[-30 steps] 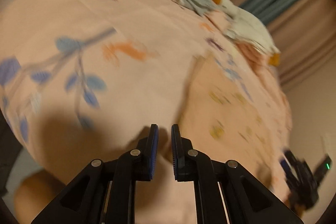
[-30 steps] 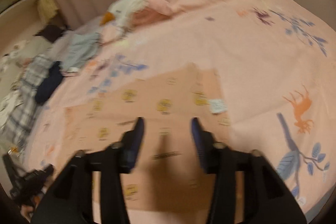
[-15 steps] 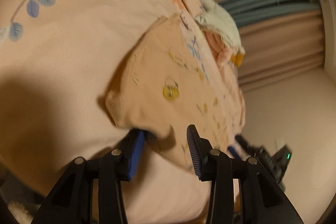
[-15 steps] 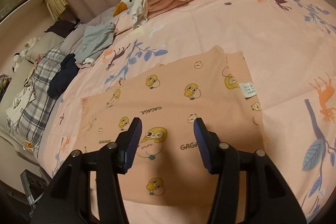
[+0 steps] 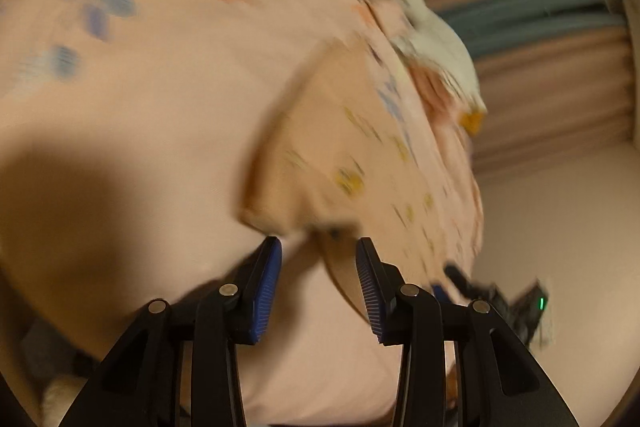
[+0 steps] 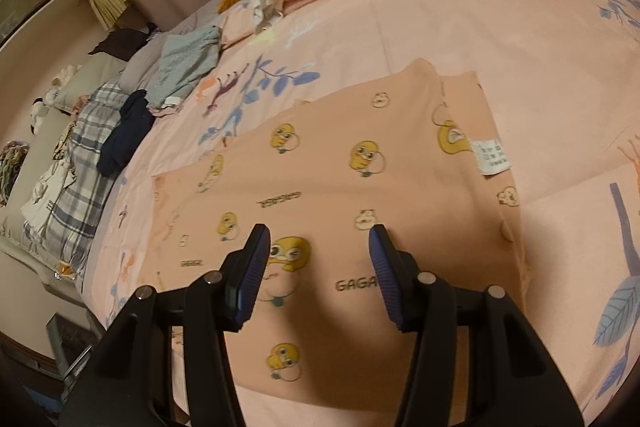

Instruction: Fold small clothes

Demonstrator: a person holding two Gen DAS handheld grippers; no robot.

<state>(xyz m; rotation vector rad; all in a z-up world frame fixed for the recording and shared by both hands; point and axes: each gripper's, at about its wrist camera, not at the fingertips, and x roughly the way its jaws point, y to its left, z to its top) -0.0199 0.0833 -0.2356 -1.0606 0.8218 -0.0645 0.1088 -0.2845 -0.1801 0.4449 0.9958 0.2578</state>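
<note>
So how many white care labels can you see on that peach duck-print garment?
1. The white care label lies on the peach duck-print garment, near its right edge, up and right of the open right claw. Others may be hidden underneath.

Both grippers, left (image 5: pixel 319 247) & right (image 6: pixel 320 235): black angular plastic arms, silver screws, ribbed blue finger pads (image 6: pixel 254 275)

Left wrist view is motion-blurred — the garment (image 5: pixel 348 155) prints are unreadable; the right hand-held gripper (image 5: pixel 500 301) at far right is smeared.
</note>
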